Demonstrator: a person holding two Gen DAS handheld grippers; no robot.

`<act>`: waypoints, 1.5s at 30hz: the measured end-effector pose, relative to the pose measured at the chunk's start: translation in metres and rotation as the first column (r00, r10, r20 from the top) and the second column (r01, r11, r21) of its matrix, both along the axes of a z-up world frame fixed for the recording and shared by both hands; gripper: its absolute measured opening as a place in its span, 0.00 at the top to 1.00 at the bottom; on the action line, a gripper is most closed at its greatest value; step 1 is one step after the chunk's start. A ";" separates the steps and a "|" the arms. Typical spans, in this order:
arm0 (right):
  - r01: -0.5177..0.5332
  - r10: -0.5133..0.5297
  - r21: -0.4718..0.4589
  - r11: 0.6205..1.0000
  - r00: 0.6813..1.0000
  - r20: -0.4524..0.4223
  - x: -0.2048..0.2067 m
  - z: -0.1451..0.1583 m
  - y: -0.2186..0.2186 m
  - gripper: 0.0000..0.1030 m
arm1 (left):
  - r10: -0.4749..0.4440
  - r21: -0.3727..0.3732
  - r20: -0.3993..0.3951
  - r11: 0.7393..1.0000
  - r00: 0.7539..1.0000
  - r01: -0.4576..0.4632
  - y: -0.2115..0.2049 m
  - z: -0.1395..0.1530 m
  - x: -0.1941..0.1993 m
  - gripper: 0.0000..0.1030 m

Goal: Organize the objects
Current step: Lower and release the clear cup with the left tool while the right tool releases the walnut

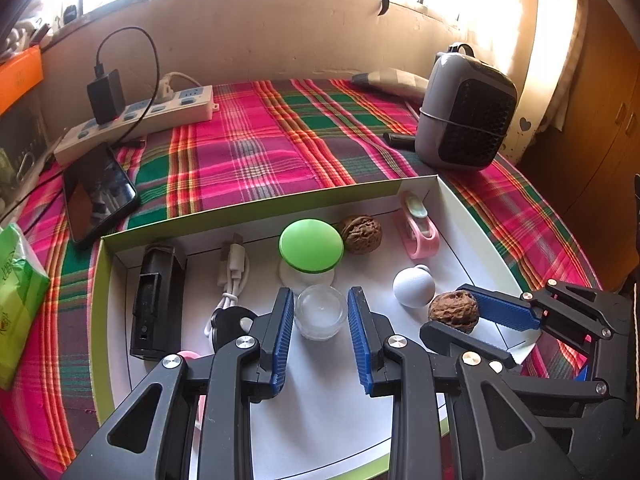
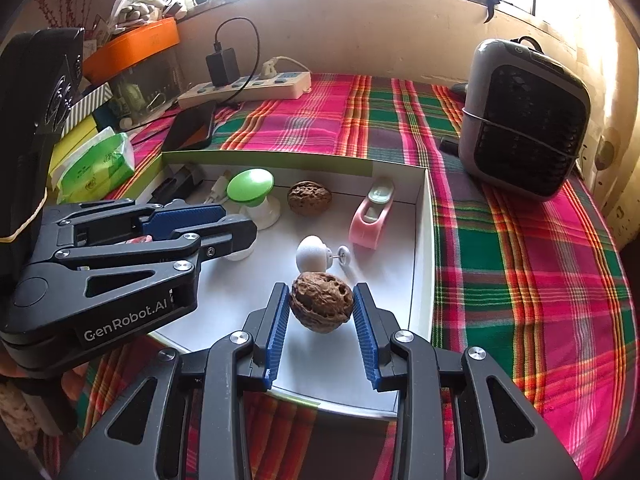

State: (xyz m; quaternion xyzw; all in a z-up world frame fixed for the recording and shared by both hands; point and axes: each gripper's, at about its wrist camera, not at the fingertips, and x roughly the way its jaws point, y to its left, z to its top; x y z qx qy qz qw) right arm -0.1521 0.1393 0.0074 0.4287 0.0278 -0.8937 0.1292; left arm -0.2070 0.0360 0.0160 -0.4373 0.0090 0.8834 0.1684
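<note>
A shallow white box with a green rim lies on the plaid cloth. My left gripper is shut on a small clear glass cup standing on the box floor. To its right, my right gripper is shut on a brown walnut, held just above the floor near the front right corner. A second walnut rests at the back of the box. Around it are a green-topped mushroom-shaped piece, a pink dispenser and a white ball knob.
Also in the box are a white cable and a black device on the left. Outside it are a phone, a power strip, a green tissue pack and a grey fan heater.
</note>
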 end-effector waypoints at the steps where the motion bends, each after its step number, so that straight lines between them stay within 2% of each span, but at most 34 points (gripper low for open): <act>1: 0.000 0.000 -0.002 1.000 1.000 0.000 0.000 0.000 0.000 0.67 | -0.001 -0.002 -0.001 1.000 1.000 0.001 0.000 -0.001 0.000 0.75; 36: 0.014 -0.015 -0.013 1.000 1.000 -0.016 0.004 0.001 0.001 0.67 | 0.017 -0.009 0.001 1.000 1.000 -0.017 -0.002 0.002 0.005 0.73; 41: 0.024 -0.024 -0.026 0.999 0.999 -0.030 0.008 0.005 0.004 0.59 | 0.032 -0.010 -0.015 0.999 0.999 -0.032 -0.004 0.008 0.015 0.72; 45: 0.033 -0.035 -0.043 0.999 0.999 -0.035 0.013 0.008 0.007 0.58 | 0.041 -0.008 -0.027 0.999 0.999 -0.042 -0.007 0.013 0.025 0.71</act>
